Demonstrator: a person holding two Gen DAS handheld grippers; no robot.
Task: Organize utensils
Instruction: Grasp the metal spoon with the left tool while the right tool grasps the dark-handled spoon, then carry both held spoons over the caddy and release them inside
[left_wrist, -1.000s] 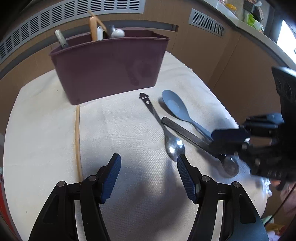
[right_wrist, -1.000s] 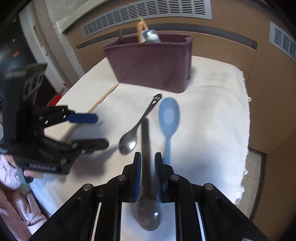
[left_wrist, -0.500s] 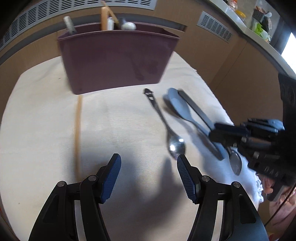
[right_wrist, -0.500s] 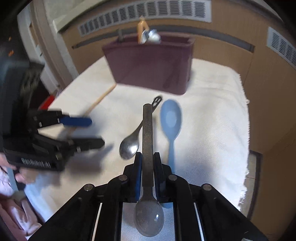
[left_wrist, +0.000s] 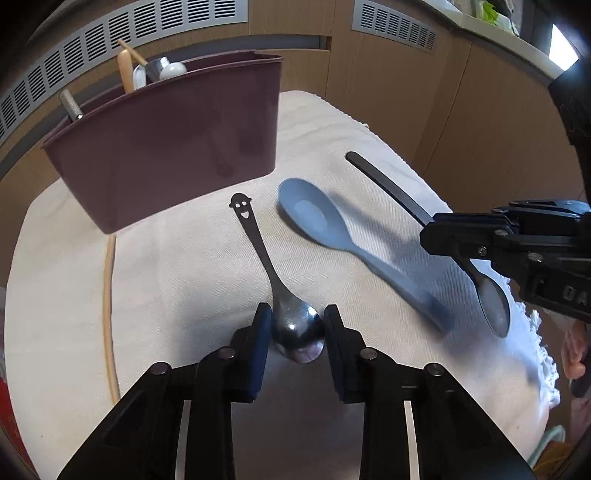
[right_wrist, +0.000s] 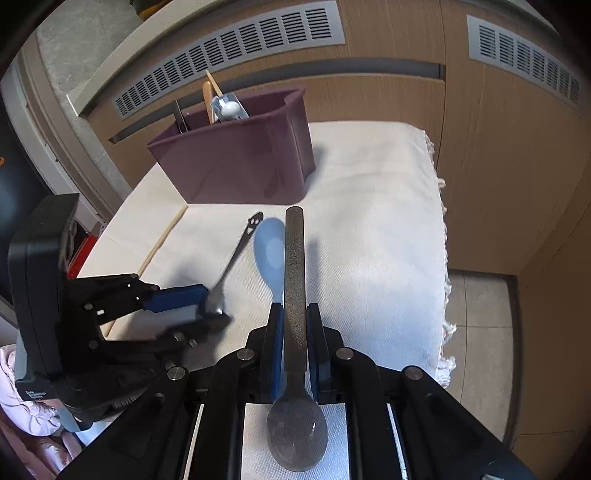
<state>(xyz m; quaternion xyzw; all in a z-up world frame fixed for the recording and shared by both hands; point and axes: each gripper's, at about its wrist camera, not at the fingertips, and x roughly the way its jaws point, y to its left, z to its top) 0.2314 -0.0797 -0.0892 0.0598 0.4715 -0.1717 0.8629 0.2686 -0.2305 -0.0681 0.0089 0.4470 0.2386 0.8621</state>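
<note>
My right gripper (right_wrist: 294, 332) is shut on a dark-handled spoon (right_wrist: 294, 266) and holds it above the cloth, handle pointing forward; it also shows in the left wrist view (left_wrist: 391, 184). My left gripper (left_wrist: 295, 325) has its jaws close around the bowl of a steel smiley-face spoon (left_wrist: 258, 240) lying on the cloth; they look just short of shut. A blue plastic spoon (left_wrist: 325, 221) lies to its right. A maroon utensil caddy (left_wrist: 166, 147) stands at the back, holding several utensils.
A wooden chopstick (left_wrist: 108, 295) lies on the cloth at the left. The table is covered by a cream cloth (right_wrist: 369, 221) with a fringed right edge. Wooden cabinets with vents (right_wrist: 480, 110) stand behind.
My left gripper moved forward and closed in around the steel spoon's bowl. My right gripper lifted the dark-handled spoon off the cloth and higher.
</note>
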